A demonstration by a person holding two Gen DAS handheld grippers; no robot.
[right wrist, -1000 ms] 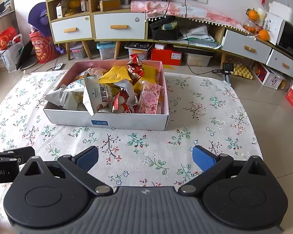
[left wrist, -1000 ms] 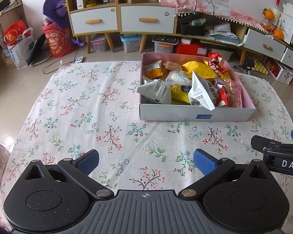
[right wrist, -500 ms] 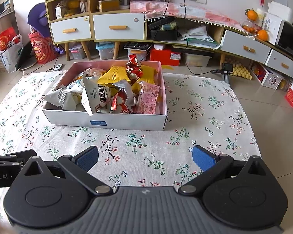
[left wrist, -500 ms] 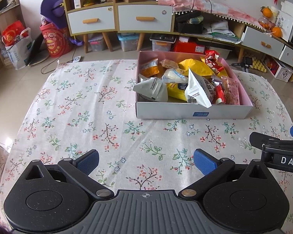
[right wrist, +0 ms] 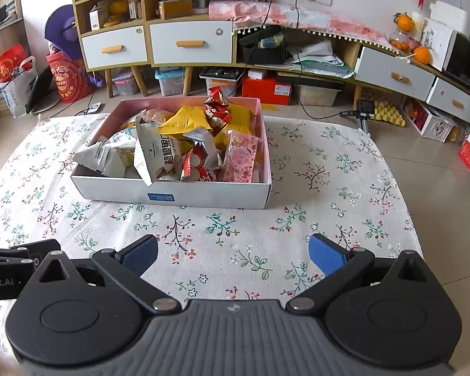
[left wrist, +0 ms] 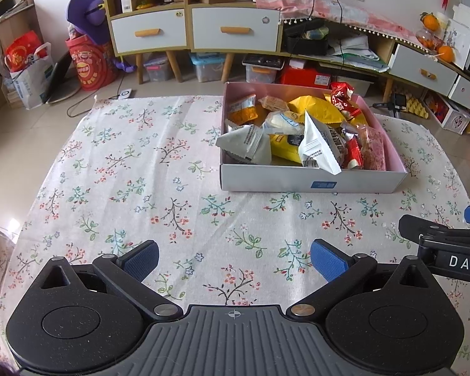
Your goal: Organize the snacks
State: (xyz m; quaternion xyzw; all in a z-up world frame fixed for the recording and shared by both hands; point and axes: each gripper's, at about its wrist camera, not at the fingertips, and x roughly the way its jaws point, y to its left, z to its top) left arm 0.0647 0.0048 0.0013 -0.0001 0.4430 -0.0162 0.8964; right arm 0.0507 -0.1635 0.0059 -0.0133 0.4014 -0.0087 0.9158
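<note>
Left tongs (left wrist: 233, 258), right tongs (right wrist: 232, 255) spread, empty; snack box (right wrist: 175, 192) ahead, well apart.

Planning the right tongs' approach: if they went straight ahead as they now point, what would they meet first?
Probably the near wall of the snack box; only bare tablecloth lies between it and the open right tongs, though depth is uncertain.

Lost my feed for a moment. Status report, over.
Left gripper and right gripper open, empty, over the cloth. Snacks heaped in the box. Path clear.
</note>
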